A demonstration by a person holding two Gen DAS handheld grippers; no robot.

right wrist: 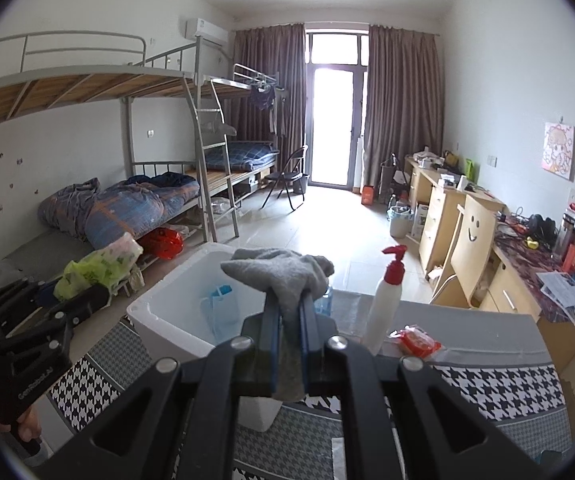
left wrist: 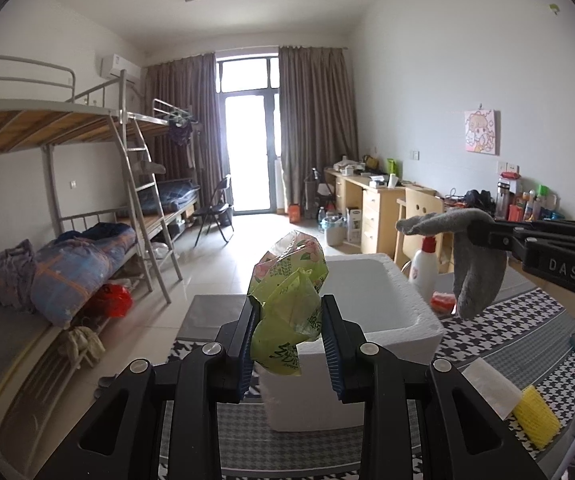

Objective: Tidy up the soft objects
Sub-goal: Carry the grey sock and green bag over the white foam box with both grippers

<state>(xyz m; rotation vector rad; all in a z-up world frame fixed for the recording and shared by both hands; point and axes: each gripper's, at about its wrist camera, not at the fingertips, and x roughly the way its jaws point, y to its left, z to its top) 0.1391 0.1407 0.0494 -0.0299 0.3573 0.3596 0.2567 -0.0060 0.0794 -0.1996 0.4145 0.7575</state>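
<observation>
My left gripper [left wrist: 290, 322] is shut on a crumpled green plastic bag [left wrist: 287, 304] and holds it above the near rim of a white foam box [left wrist: 403, 316]. My right gripper [right wrist: 289, 304] is shut on a grey sock [right wrist: 283, 274] and holds it above the same foam box [right wrist: 147, 316], at its right side. In the left wrist view the right gripper [left wrist: 483, 232] comes in from the right with the grey sock [left wrist: 467, 264] hanging from it. In the right wrist view the left gripper [right wrist: 87, 294] with the green bag [right wrist: 95, 268] is at the left. A blue bag [right wrist: 219, 308] lies inside the box.
The box stands on a table with a houndstooth cloth [right wrist: 499, 392]. A white pump bottle with a red top [right wrist: 385, 300] and a red packet [right wrist: 417, 342] stand right of the box. A yellow sponge [left wrist: 535, 420] and a white sheet [left wrist: 487, 388] lie near the front right. Bunk beds [left wrist: 67, 200] stand left, desks [right wrist: 447, 216] right.
</observation>
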